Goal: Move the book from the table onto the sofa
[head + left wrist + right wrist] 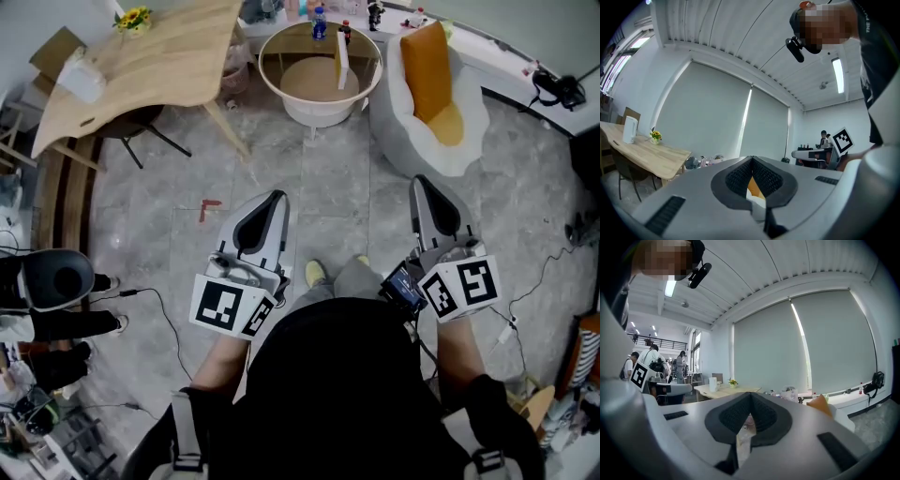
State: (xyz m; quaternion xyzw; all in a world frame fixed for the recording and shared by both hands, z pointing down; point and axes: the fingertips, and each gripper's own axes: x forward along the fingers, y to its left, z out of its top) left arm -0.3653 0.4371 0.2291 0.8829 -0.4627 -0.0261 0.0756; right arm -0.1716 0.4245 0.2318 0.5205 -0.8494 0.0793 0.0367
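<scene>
Thin pale book (343, 58) upright on the round white glass-topped table (323, 114), well apart from both grippers. Just right of that table, white rounded sofa (469, 141) with orange cushion (429, 70). White left gripper (274, 195) with black ribbed jaws pressed together, nothing between. White right gripper (419, 180) likewise closed and empty. Both over grey stone floor (328, 178), pointing towards the round table. Pale wooden table (159, 66) at far left.
</scene>
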